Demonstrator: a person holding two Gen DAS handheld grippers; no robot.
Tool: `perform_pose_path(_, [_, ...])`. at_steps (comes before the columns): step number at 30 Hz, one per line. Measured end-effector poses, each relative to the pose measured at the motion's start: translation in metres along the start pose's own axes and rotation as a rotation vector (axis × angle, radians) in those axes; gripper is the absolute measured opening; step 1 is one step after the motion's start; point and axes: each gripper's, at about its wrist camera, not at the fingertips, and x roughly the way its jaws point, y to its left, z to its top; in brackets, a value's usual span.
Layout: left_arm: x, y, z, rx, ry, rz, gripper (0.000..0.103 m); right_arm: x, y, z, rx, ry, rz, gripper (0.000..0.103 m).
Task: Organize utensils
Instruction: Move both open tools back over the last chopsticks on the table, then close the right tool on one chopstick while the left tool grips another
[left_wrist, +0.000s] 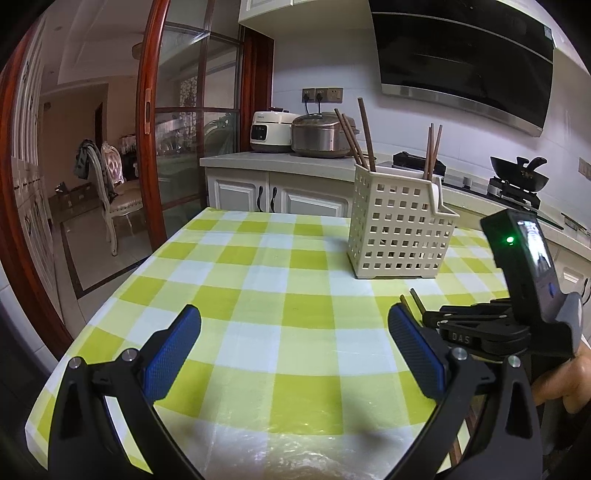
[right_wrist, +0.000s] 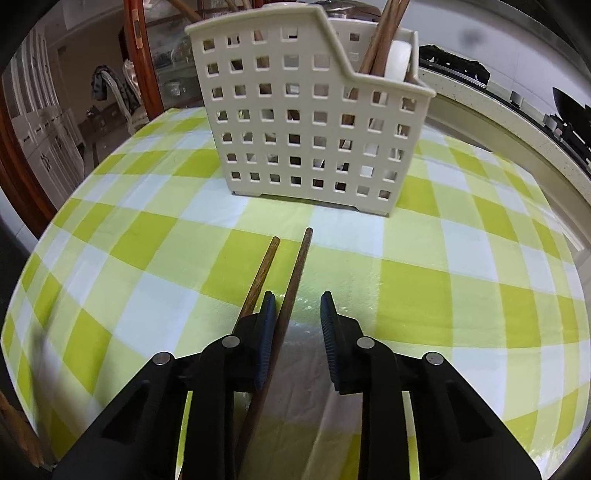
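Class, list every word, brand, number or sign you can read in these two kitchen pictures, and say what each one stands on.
"DAS": on the black body of the right gripper, seen from the left wrist view.
White rice cooker: a small brand mark near its top, too blurred to read.
Black range hood: a small sticker at its upper corner, unreadable.
Nothing else carries text.

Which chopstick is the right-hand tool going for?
Start at the cream perforated plastic basket on the green checked tablecloth. Two brown wooden chopsticks lie before it; it's the darker one, between the blue-padded fingers, not its lighter neighbour outside them.
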Motion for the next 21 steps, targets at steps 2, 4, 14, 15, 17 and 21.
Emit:
perform_pose_path(2, [0.0, 0.002, -0.001, -0.001, 0.001, 0.001, 0.098, 0.002, 0.003, 0.002, -0.008, -0.001, -0.014, 0.024])
perform_pose_path(4, [0.001, 0.002, -0.002, -0.002, 0.007, 0.002, 0.098, 0.003, 0.004, 0.003, -0.014, -0.002, -0.025, 0.024])
perform_pose_path(14, [0.004, -0.011, -0.003, 0.028, 0.049, -0.015, 0.098, -0.005, -0.015, -0.008, 0.01, -0.023, -0.009, 0.01])
perform_pose_path(15, [0.006, -0.013, -0.004, 0.03, 0.059, -0.02, 0.098, -0.008, -0.02, -0.011, 0.021, -0.03, -0.003, 0.01])
perform_pose_path(17, [0.01, -0.02, -0.005, 0.039, 0.085, -0.028, 0.098, -0.015, -0.028, -0.014, 0.032, -0.045, 0.002, 0.01])
perform_pose_path(21, [0.02, -0.037, -0.008, 0.064, 0.15, -0.066, 0.098, -0.03, -0.049, -0.022, 0.074, -0.076, 0.016, 0.01])
